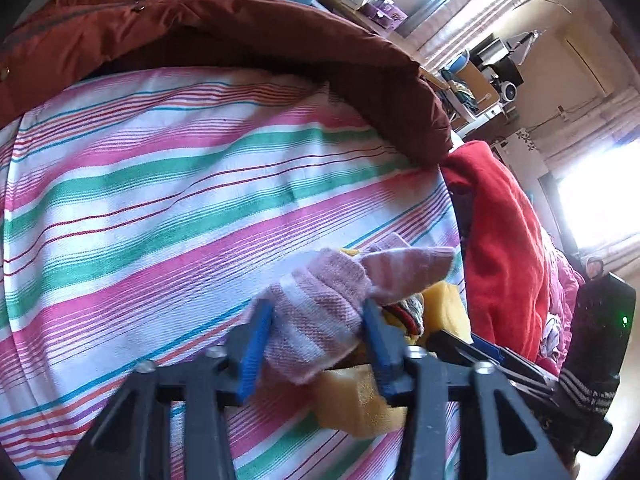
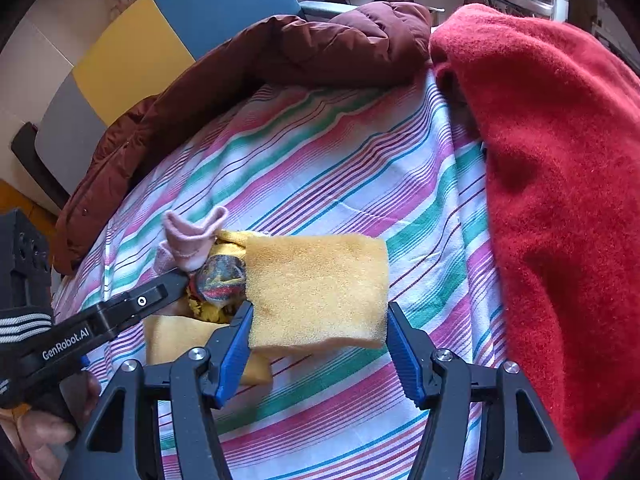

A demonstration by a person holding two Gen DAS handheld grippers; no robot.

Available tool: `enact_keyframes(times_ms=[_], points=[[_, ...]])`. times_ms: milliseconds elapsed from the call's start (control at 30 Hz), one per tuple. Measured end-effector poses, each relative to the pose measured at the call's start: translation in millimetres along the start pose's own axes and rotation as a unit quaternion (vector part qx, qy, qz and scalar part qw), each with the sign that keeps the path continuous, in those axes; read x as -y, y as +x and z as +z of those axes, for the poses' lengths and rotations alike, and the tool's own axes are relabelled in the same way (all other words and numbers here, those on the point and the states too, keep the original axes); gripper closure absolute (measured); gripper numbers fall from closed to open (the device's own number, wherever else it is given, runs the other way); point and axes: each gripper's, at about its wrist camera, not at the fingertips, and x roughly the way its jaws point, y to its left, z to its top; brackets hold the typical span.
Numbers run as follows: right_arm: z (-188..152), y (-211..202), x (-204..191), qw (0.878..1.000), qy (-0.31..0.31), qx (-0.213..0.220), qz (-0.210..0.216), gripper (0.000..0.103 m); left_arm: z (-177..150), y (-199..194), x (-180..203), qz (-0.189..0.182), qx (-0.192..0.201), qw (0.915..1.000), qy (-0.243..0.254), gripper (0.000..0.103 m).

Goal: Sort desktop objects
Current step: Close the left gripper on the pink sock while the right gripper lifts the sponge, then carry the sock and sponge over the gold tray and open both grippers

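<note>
While the left gripper pinches a pink striped sock on the striped bedsheet, the right gripper holds a yellow sponge cloth lifted; sorting looks barely begun; a multicoloured bundle remains.

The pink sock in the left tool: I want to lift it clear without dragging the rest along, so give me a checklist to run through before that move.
1. Left tool shut on the pink sock: ok, both pads press its sides.
2. Sock free of the multicoloured bundle: cannot tell, they touch.
3. Right tool holding the yellow sponge cloth: ok, cloth spans its pads.
4. Sock clear of the sponge cloth: not ok, cloth lies right against it.
5. Striped sheet not caught in the grip: ok.
</note>
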Motion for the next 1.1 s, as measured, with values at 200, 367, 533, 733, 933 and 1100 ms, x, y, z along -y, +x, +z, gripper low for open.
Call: enact_keyframes(times_ms=[200,367,533,733,933,1100], points=[[-1,-1,-6,1.0,-0.019,0.008,-0.005,0.04,-9,-14,-3,0.002,0.023,0.9997,-0.011,0.073],[0,-3,-5,1.0,-0.017,0.015,0.001,0.04,-19,-37,3,0.026,0.056,0.9981,-0.002,0.073],[0,-9,-9,0.999,-0.024,0.029,0.015,0.04,-30,-64,9,0.047,0.083,0.9953,0.015,0.073],[-1,-21,-21,0.996,-0.05,0.056,0.056,0.04,-49,-100,12,0.067,0.113,0.9913,0.008,0.073],[-4,-34,-36,0.989,-0.081,0.083,0.096,0.04,-71,-141,12,0.077,0.146,0.9863,-0.008,0.073],[-15,-38,-51,0.984,-0.114,0.085,0.103,0.04,-94,-176,11,0.1,0.168,0.9805,-0.02,0.073]])
